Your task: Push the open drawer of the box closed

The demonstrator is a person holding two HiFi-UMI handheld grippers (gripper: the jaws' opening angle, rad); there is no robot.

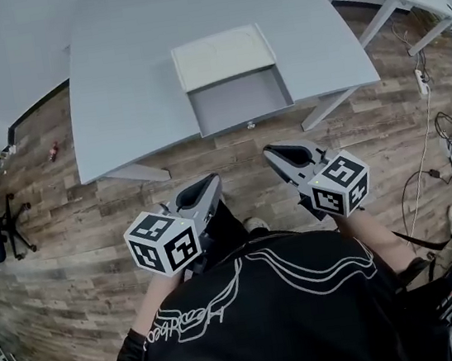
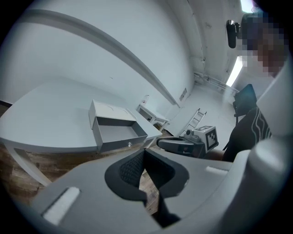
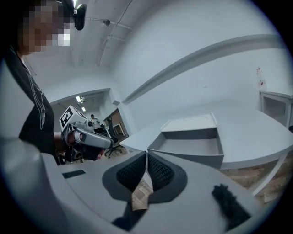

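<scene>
Open-drawer box (image 1: 224,56) on grey table (image 1: 121,90)

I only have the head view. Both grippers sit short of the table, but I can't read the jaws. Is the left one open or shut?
Observer: Left gripper is shut, jaws together, nothing between them.
Operator: And the right?
Observer: Right gripper is shut too, holding nothing.
Operator: Where does it point?
Observer: In its own view the open drawer lies ahead, slightly right of its jaws, front wall facing it.
</scene>
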